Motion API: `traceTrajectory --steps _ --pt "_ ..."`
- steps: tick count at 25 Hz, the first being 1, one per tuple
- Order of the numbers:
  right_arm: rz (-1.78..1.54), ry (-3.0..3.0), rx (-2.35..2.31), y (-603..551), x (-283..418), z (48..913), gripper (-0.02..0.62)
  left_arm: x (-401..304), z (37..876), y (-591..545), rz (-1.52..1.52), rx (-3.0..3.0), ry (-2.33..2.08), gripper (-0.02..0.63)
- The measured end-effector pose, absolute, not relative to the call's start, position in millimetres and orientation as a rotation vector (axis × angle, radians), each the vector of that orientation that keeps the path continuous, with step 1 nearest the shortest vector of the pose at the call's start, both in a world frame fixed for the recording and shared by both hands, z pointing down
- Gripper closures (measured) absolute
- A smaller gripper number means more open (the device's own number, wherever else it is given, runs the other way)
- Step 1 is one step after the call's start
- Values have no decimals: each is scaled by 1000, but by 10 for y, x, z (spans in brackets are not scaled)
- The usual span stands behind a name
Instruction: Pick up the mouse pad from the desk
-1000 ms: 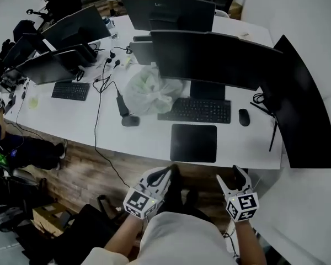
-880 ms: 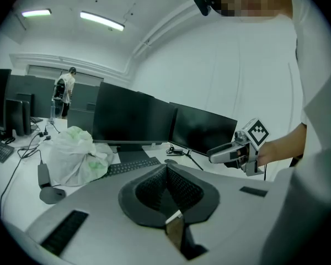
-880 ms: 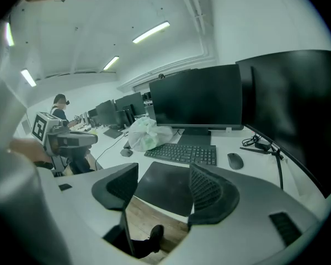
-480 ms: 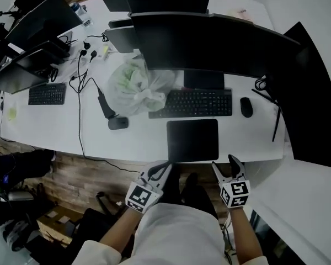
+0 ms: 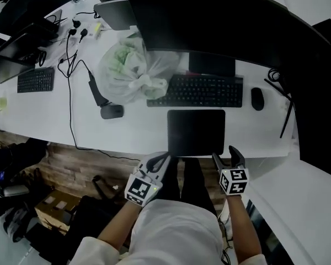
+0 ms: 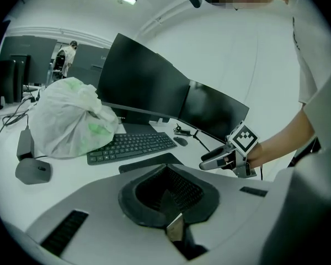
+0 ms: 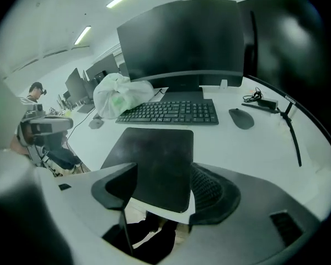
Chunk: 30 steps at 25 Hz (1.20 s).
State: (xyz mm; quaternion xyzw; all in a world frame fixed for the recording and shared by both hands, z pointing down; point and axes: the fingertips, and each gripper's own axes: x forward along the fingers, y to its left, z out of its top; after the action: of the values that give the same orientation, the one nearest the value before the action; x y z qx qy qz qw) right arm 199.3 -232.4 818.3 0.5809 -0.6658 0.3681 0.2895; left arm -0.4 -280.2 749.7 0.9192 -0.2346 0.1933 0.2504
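Observation:
The black mouse pad [image 5: 196, 132] lies flat on the white desk [image 5: 127, 139], its near edge at the desk's front edge. My right gripper [image 5: 226, 158] hovers just before the pad's near right corner. In the right gripper view its jaws stand wide and are still opening [image 7: 163, 173], with the pad's [image 7: 154, 148] near edge showing between them, untouched. My left gripper [image 5: 157, 163] hangs off the desk front, left of the pad. In the left gripper view its fingertips meet [image 6: 166, 169] with nothing in them, and the pad [image 6: 146, 163] lies just beyond.
Behind the pad are a black keyboard [image 5: 196, 91] and a mouse [image 5: 257, 99] to its right. A white plastic bag [image 5: 129, 70] and a grey mouse [image 5: 111, 111] sit to the left. Dark monitors [image 5: 220, 21] line the back. Below the desk front are the person's legs and a wooden floor [image 5: 83, 170].
Both grippers have come down and forward to the desk's front edge. The right one now sits at the pad's near right corner. The pad has not moved.

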Motion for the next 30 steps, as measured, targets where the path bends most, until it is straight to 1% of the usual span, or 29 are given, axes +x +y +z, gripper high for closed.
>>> traceTrajectory --steps 7,12,18,21,24,30 --pt "997 -1698 1475 -2362 2084 8733 261 -10 7716 -2912 529 2447 -718 591" --pt "1008 -1671 1440 -2415 2071 8922 239 25 7811 -2919 537 2423 -734 591" --pt "1021 -1627 1427 -2439 2048 9092 229 7 7901 -2946 548 2393 -762 591" --pt "1001 -1612 1442 -2451 2039 9096 229 -33 7935 -2968 556 2387 -771 591" --pt "991 -1612 1449 -2453 2016 9100 249 -63 7977 -2980 565 2382 -773 591" --pt "993 -1618 1427 -2443 2016 9107 264 -67 7949 -3014 556 2387 -771 591"
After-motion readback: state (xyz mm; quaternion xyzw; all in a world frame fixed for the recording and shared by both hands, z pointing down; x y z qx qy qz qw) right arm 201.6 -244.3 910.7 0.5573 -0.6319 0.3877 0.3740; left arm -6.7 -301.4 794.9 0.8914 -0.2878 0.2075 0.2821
